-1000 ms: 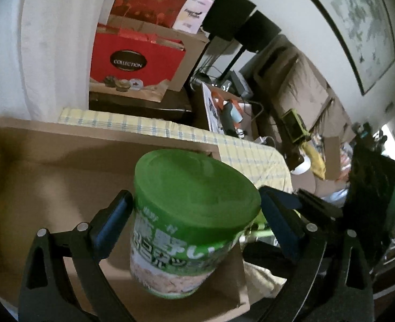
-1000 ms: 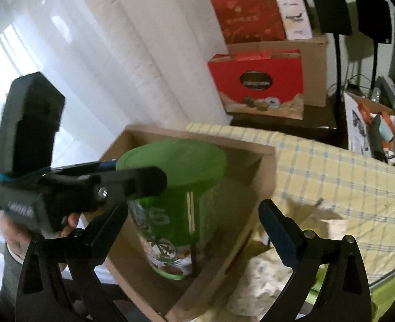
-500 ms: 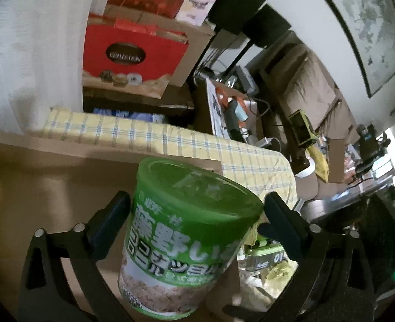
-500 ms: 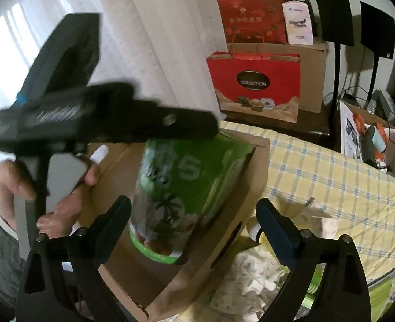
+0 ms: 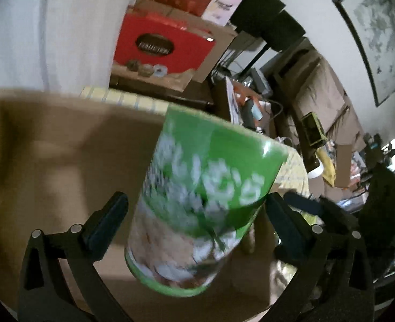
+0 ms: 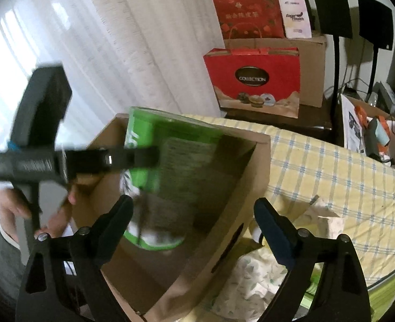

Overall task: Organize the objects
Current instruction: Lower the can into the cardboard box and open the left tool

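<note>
A green cup of instant noodles (image 5: 205, 204) hangs tilted and motion-blurred between my left gripper's (image 5: 194, 214) fingers, over the open cardboard box (image 5: 50, 145). A gap shows at the left finger, so the jaws stand open around it. In the right wrist view the cup (image 6: 168, 171) is inside the box (image 6: 251, 177), with the left gripper's body (image 6: 41, 158) and the hand to its left. My right gripper (image 6: 193, 222) is open and empty, above the box's near right wall.
A yellow checked cloth (image 6: 331, 166) covers the table right of the box. Patterned paper or cloth (image 6: 256, 276) lies at the box's right side. Red gift bags (image 6: 253, 77) and a brown carton (image 6: 312, 61) stand behind. White curtain (image 6: 117, 40) on the left.
The cup has tipped over from upright and dropped lower into the box. My left gripper's jaws have loosened from it. My right gripper stayed open and shifted slightly.
</note>
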### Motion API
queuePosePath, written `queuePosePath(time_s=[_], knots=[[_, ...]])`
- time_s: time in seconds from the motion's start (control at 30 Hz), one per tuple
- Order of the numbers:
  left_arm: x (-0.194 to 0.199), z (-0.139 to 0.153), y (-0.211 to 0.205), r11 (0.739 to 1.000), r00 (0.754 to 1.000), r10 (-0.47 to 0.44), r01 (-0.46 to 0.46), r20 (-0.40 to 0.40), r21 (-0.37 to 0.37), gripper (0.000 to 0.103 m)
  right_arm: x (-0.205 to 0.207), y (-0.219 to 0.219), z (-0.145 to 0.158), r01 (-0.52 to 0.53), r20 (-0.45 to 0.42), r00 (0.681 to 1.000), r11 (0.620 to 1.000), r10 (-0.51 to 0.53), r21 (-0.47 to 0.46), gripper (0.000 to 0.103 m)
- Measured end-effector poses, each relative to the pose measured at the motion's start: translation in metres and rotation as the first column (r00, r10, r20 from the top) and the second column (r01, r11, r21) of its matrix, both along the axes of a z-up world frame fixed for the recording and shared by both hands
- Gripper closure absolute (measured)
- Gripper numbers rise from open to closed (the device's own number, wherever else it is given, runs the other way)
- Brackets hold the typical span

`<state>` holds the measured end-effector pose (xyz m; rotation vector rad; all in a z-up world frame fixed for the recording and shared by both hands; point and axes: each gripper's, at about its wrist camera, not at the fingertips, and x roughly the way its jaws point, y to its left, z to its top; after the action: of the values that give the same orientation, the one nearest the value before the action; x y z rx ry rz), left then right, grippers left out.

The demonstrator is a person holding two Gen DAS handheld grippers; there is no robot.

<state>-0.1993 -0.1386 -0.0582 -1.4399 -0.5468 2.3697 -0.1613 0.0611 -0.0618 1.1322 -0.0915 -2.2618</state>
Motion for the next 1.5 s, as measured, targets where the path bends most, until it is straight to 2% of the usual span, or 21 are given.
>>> queuePosePath(time_s=[0.1,0.27,0.37,0.5,0.7,0.9,1.0,1.1,1.23,1.3,1.33,1.4,1.5], knots=[[0.008,-0.005,-0.006,1.0,1.0,-0.001,0.001,0.013,0.02,0.007,0.001,-0.006,0.002,-0.012,-0.003,1.0,1.0,0.012,0.001,0.01],[0.021,-0.003,-0.002,0.999,1.0,-0.023,0.023,0.008,-0.045,0.015,0.005,-0.015,0.006,-0.039,-0.016,0.999,0.999,0.039,0.0,0.01],[0.019,-0.004,-0.007,1.0,1.0,-0.02,0.021,0.017,-0.021,0.015,0.005,-0.02,0.006,-0.043,-0.014,0.999,0.999,0.043,0.003,0.01],[0.01,-0.012,-0.013,0.999,0.998,-0.006,0.003,0.058,0.046,0.01,0.002,-0.027,0.005,-0.057,-0.011,0.998,0.998,0.057,0.016,0.01],[0.005,-0.018,-0.015,0.997,0.997,0.005,-0.011,0.074,0.073,0.009,0.002,-0.047,-0.006,-0.104,-0.013,0.994,0.989,0.106,0.109,0.01],[0.007,-0.022,-0.022,0.993,0.991,0.031,-0.046,0.132,0.109,0.009,-0.005,-0.059,-0.019,-0.14,0.016,0.99,0.983,0.139,0.121,0.01],[0.01,-0.027,-0.024,0.985,0.979,0.045,-0.077,0.198,0.157,0.01,-0.008,-0.061,-0.023,-0.159,0.046,0.987,0.983,0.156,0.09,0.017],[0.016,-0.034,-0.026,0.968,0.964,0.059,-0.119,0.26,0.22,0.014,-0.006,-0.064,-0.022,-0.175,0.051,0.984,0.98,0.171,0.094,0.017],[0.024,-0.047,-0.025,0.923,0.941,0.023,-0.15,0.338,0.355,0.014,-0.007,-0.06,-0.014,-0.144,0.021,0.99,0.983,0.142,0.112,0.021],[0.028,-0.045,-0.023,0.915,0.944,0.023,-0.153,0.33,0.374,0.014,-0.01,-0.054,-0.01,-0.146,0.027,0.989,0.984,0.144,0.103,0.022],[0.028,-0.041,-0.02,0.915,0.948,0.015,-0.141,0.317,0.379,0.015,-0.009,-0.053,-0.007,-0.154,0.019,0.988,0.982,0.153,0.108,0.031],[0.026,-0.034,-0.015,0.907,0.957,-0.016,-0.109,0.291,0.407,0.019,-0.01,-0.052,-0.003,-0.173,0.027,0.985,0.979,0.171,0.11,0.043],[0.023,-0.026,-0.011,0.925,0.961,-0.001,-0.104,0.277,0.366,0.019,-0.008,-0.051,0.0,-0.14,-0.005,0.99,0.97,0.144,0.199,0.039]])
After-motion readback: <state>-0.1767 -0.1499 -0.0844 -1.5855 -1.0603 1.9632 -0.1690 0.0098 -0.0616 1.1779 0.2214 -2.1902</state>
